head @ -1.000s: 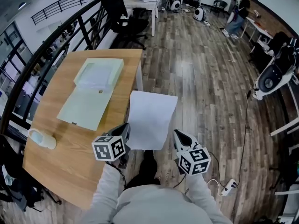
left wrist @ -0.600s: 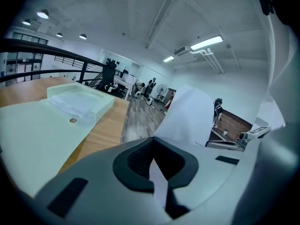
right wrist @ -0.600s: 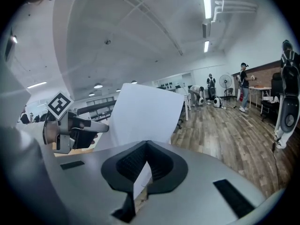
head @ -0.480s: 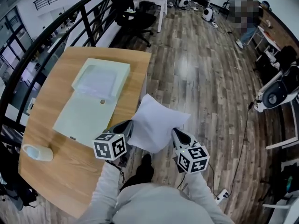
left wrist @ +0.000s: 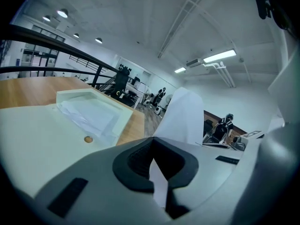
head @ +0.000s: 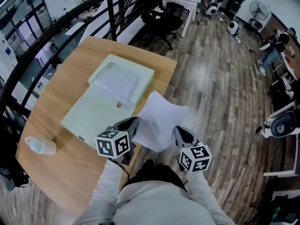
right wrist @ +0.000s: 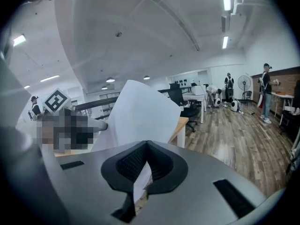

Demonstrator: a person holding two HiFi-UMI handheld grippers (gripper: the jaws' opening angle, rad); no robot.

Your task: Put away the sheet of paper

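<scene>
Both the left gripper (head: pixel 131 124) and the right gripper (head: pixel 181 134) pinched the sheet of paper (head: pixel 159 120) (bowed upward between them) beside the pale green box (head: pixel 93 118) on the table (head: pixel 51 102).

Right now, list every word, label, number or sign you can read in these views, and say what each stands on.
No readable words or numbers in any view.
The left marker cube and the right marker cube: black-and-white square patterns only, no letters.
The sheet of paper: blank on the visible side.
The pale green box: small dark mark at its near edge, too small to read.
</scene>
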